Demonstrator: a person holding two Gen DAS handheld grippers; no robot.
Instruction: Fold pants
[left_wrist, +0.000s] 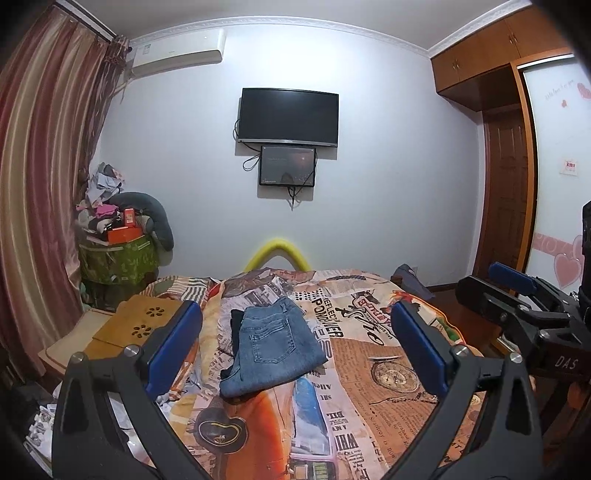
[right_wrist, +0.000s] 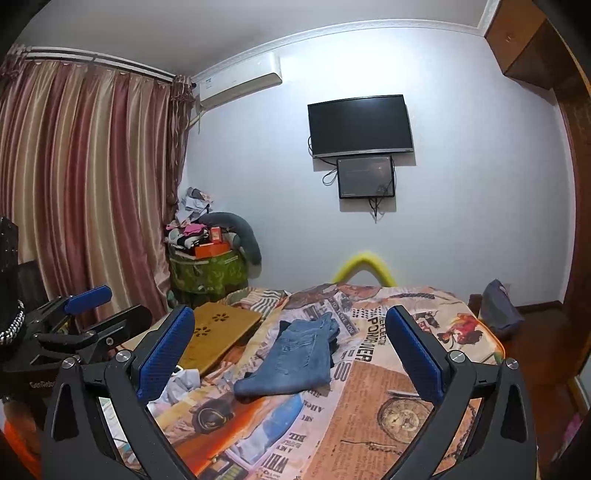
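Observation:
A pair of blue jeans (left_wrist: 271, 349) lies folded into a compact rectangle on the printed bedspread (left_wrist: 369, 369), back pocket up, with a dark garment (left_wrist: 234, 328) showing under its left edge. My left gripper (left_wrist: 295, 325) hovers above and short of the jeans, open, nothing between its blue pads. In the right wrist view the same folded jeans (right_wrist: 295, 360) rest mid-bed, and my right gripper (right_wrist: 290, 339) is open and empty, held back from them. The right gripper (left_wrist: 517, 291) also shows at the right edge of the left view, and the left gripper (right_wrist: 88, 306) at the left of the right view.
A wooden lap tray (left_wrist: 136, 325) sits on the bed's left side, with crumpled white cloth (right_wrist: 181, 384) near it. A green basket piled with clutter (left_wrist: 118, 258) stands by the curtain (left_wrist: 40, 184). A yellow foam arch (left_wrist: 279, 253) rises at the bed's far end. A wardrobe (left_wrist: 535, 147) stands at the right.

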